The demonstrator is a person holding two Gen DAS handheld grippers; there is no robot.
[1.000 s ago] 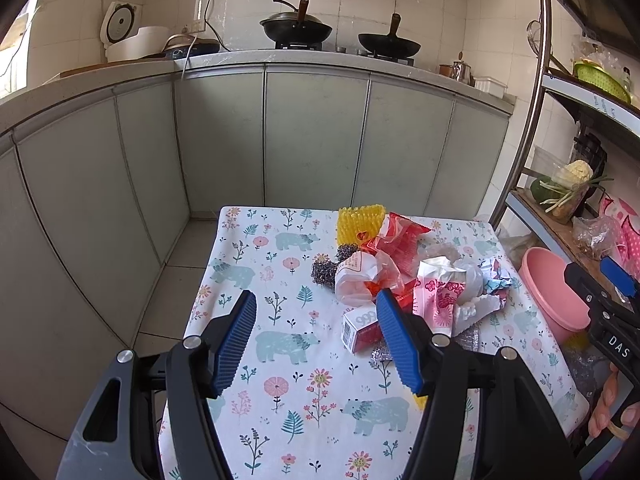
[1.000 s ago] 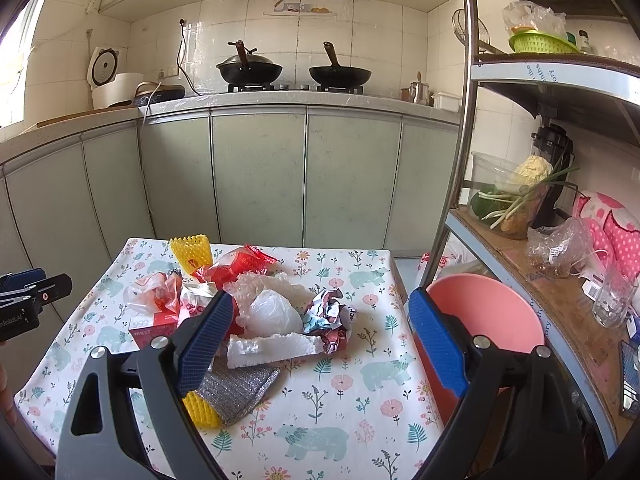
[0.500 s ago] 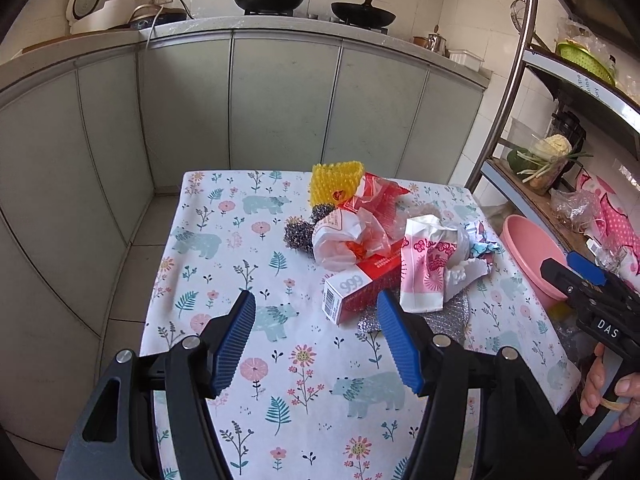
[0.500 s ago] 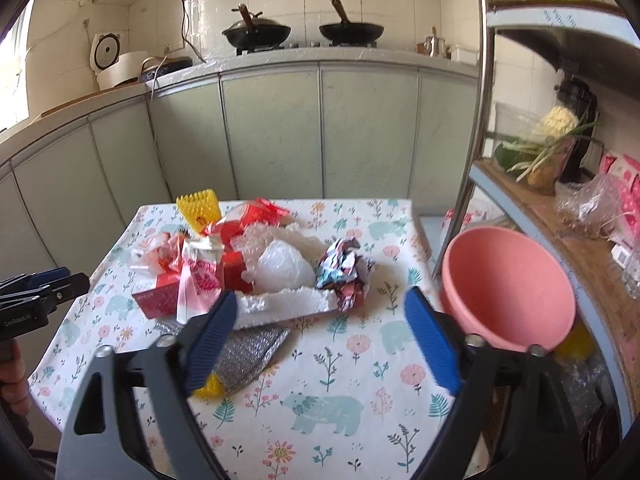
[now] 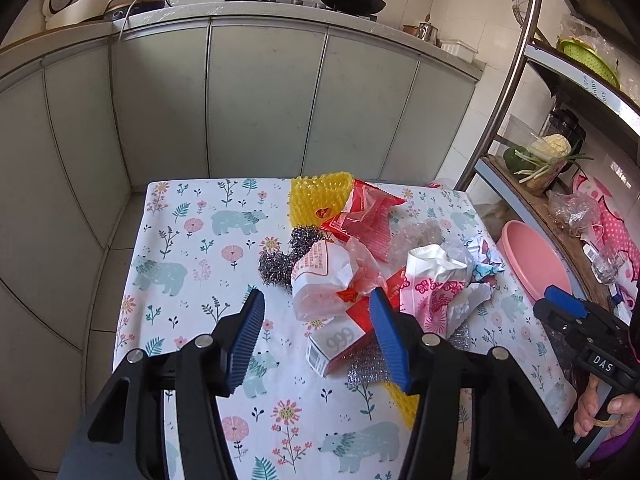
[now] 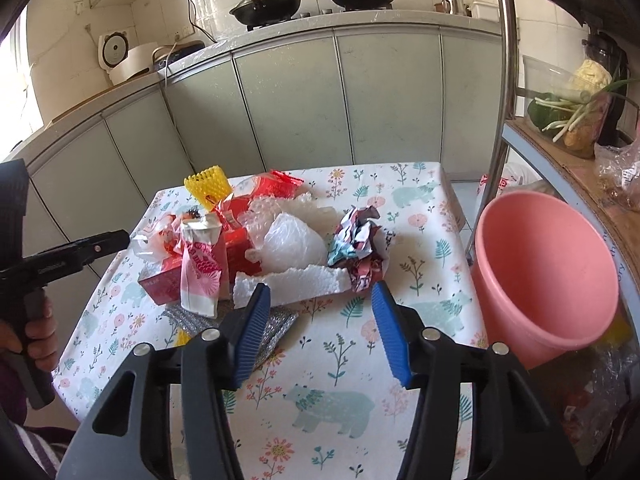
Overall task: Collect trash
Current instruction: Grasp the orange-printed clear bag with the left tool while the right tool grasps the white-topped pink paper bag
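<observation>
Both grippers have dropped toward the trash pile. From the left wrist, the left gripper [image 5: 316,316] is closing, nothing clamped, over the red box [image 5: 340,344]. From the right wrist, the right gripper [image 6: 318,308] narrows, empty, before the foam strip [image 6: 296,282]; pink bucket [image 6: 544,276] waits alongside.

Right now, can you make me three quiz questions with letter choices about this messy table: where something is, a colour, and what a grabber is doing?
1. Where is the round pink plastic bucket?
A. on the counter
B. beside the table's right edge
C. under the pile

2. What colour is the bumpy foam fruit net at the pile's far end?
A. yellow
B. green
C. purple

3. What is between the right gripper pads?
A. a pan
B. a cup
C. nothing gripped yet

Answers: 1 B, the bucket stands off the floral tablecloth, by its right side. 2 A, the net is bright yellow. 3 C, the jaws are closing near the white foam strip, but the pads press nothing.
</observation>
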